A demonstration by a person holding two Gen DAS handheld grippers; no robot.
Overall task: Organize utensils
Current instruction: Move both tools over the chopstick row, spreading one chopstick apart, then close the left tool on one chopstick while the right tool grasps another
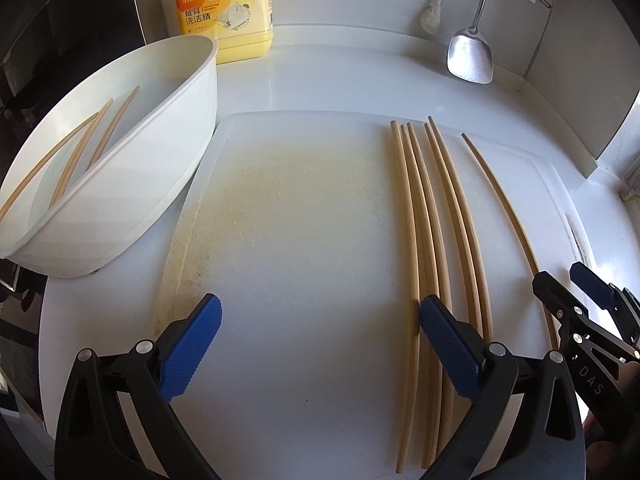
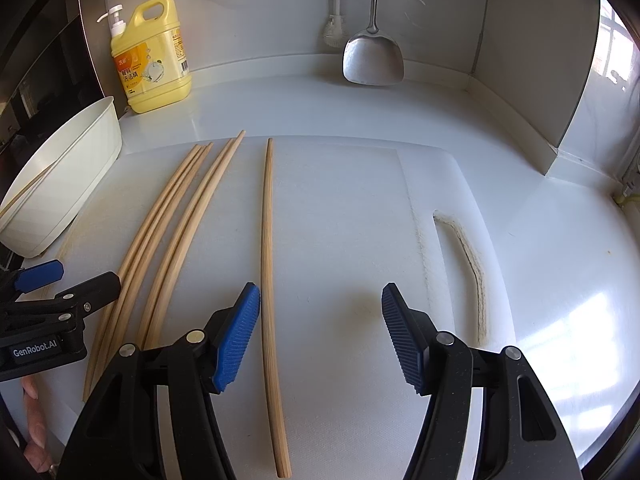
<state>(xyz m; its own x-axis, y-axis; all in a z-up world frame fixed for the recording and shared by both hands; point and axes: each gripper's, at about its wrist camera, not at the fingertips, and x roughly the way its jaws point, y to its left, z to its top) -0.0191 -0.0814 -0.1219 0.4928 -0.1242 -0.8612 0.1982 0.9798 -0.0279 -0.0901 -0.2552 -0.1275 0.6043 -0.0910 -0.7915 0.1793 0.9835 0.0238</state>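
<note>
White table [image 2: 520, 128] in a kitchen corner carries a white cutting board [image 1: 300, 240]; five chopsticks [image 1: 436, 220] lie side by side on it, a single chopstick [image 2: 267, 280] just to their right. Three more sit in the white basin [image 1: 168, 160]. Both the left gripper [image 1: 320, 320] and the right gripper [image 2: 320, 320] hover with fingers spread, holding nothing

Both grippers tilt down over the cutting board [image 1: 300, 208]. The left gripper [image 1: 320, 340] stands wide apart with nothing between its blue pads, above the board's middle. The right gripper [image 2: 320, 332] is also spread and empty, over the board's handle side. Part of a hand [image 2: 34, 420] shows behind the left gripper.
</note>
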